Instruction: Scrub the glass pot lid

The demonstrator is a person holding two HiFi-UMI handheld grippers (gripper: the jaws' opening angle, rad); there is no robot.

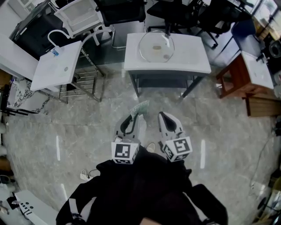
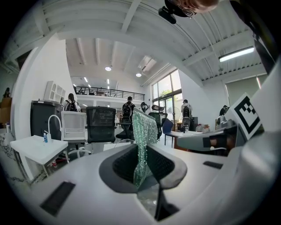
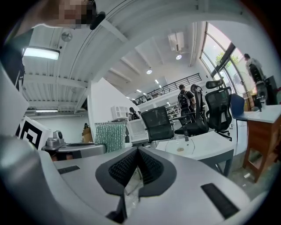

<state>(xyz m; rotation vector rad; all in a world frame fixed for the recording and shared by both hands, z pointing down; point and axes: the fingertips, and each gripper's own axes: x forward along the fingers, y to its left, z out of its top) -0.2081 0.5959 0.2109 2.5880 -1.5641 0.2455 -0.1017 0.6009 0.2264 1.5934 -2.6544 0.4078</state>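
Observation:
The glass pot lid (image 1: 156,46) lies flat on a white table (image 1: 193,59) well ahead of me; in the right gripper view the lid (image 3: 181,146) is small and far off. Both grippers hang close to my body over the floor. My left gripper (image 1: 133,116) is shut on a green glittery scrub pad (image 1: 140,107), which stands up between the jaws (image 2: 145,132). My right gripper (image 1: 163,115) is beside it, jaws together, with nothing seen in them. The scrub pad (image 3: 110,136) also shows at the left of the right gripper view.
A small white sink stand (image 1: 57,66) with a curved tap is at the left, a white chair (image 1: 81,15) behind it. A brown wooden table (image 1: 235,77) stands at the right. Black office chairs (image 1: 193,11) sit behind the white table. A power strip (image 1: 85,176) lies on the marble floor.

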